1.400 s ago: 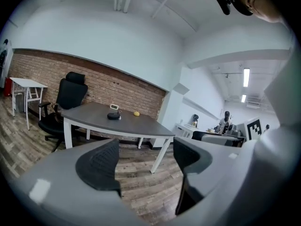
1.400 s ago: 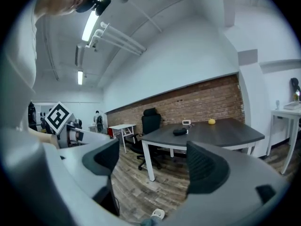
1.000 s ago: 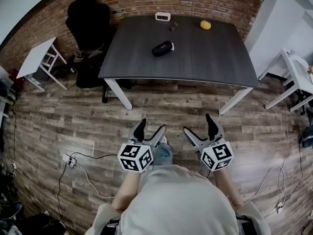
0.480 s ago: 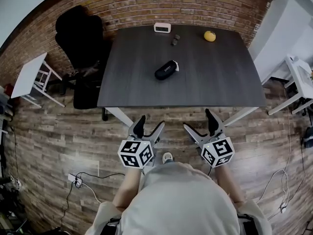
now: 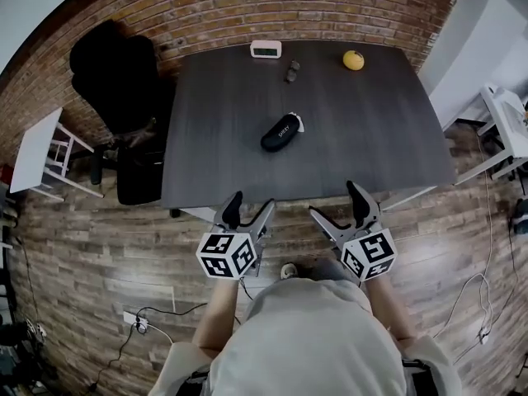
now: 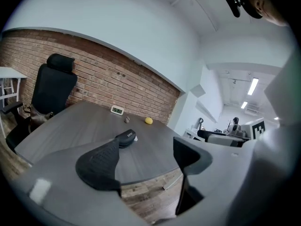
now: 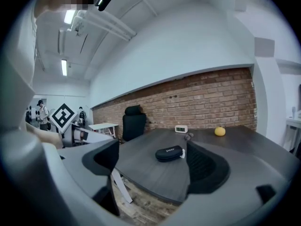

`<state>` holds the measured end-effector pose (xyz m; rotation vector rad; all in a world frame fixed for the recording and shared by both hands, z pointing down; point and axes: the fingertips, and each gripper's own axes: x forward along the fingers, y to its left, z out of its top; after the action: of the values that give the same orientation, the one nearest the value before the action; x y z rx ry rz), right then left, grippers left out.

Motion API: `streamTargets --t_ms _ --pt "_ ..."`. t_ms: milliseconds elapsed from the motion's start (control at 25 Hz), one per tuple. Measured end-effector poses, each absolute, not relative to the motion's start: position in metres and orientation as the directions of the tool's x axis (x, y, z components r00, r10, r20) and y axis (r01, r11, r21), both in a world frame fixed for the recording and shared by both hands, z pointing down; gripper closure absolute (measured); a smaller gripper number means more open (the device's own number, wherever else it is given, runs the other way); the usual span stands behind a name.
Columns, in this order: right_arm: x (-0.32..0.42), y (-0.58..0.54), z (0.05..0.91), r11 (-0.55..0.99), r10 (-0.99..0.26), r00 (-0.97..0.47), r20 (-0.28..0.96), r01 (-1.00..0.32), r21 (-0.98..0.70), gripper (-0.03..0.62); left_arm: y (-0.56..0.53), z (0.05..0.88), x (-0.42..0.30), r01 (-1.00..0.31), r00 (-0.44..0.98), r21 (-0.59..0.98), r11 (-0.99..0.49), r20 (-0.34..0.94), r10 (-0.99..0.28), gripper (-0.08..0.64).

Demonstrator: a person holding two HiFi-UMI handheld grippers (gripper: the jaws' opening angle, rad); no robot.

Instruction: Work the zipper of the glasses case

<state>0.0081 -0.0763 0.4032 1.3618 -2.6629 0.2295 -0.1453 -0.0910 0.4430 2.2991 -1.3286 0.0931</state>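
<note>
Nearest, the left tool and the right tool are held side by side, just at the near edge of the bench. Each tool's jaws stand wide apart with nothing between them; only bench top and floor show through the gaps.

Farther in, about mid-bench, lies the case, a black oblong set at a slant with a small white tab at its far right end. It looks closed, though the zipper itself is too small to make out. Both tools are well apart from it.

Along the far edge sit a clock, a small dark object and a yellow fruit. A black chair stands off the bench's left side.

By this showing the task has not begun: reaching the case, steadying it and running the zipper all remain.
</note>
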Motion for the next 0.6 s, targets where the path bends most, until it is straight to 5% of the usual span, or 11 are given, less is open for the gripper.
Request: streamTargets --t_ms 600 --pt "0.012 -0.196 0.440 0.636 -0.730 -0.636 0.249 -0.766 -0.094 0.176 -0.215 0.480 -0.131 -0.827 0.540 0.404 -0.392 0.374 -0.754 0.214"
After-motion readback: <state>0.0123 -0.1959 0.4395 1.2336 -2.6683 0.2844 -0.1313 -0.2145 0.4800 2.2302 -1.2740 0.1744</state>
